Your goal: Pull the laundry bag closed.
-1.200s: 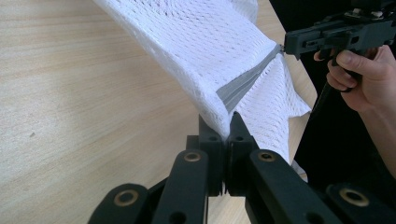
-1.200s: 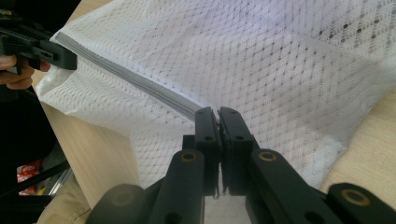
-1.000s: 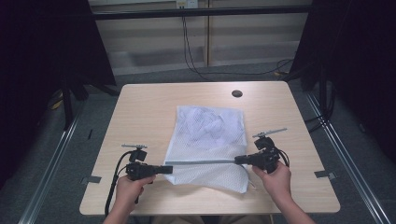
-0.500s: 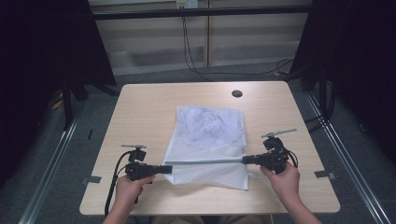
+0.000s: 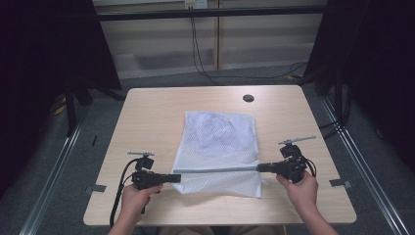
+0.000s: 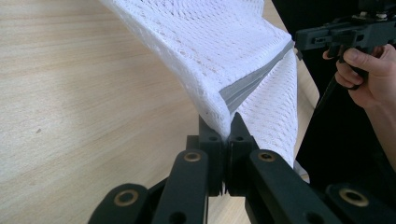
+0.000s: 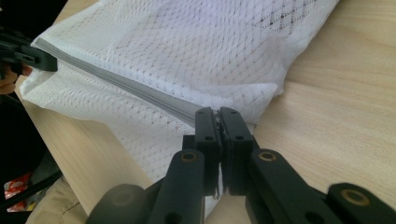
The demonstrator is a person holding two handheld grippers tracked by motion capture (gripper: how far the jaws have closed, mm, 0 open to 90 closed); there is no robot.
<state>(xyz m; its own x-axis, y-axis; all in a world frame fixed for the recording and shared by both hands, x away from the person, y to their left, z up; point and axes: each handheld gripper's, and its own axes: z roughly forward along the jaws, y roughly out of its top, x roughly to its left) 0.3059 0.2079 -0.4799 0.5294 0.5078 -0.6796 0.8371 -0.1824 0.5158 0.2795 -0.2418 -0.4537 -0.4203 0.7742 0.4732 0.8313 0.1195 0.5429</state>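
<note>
Two grippers pinching the zipper ends of a white mesh laundry bag (image 5: 219,147) over a wooden table (image 5: 151,112)

The left gripper (image 5: 175,177) is clamping its jaws on the bag's near-left corner, where the grey zipper strip (image 5: 215,170) begins; the right gripper (image 5: 259,167) is pinching the strip's other end at the bag's near-right corner; the strip is running taut and straight between them; the bag is lying mid-table with its far part flat on the wood and its near edge lifted at both pinched corners; in the left gripper view the mesh is rising from the closed jaws, with the other hand (image 6: 369,74) gripping its tool beyond; a dark round grommet (image 5: 248,98) is sitting near the table's far edge.
</note>
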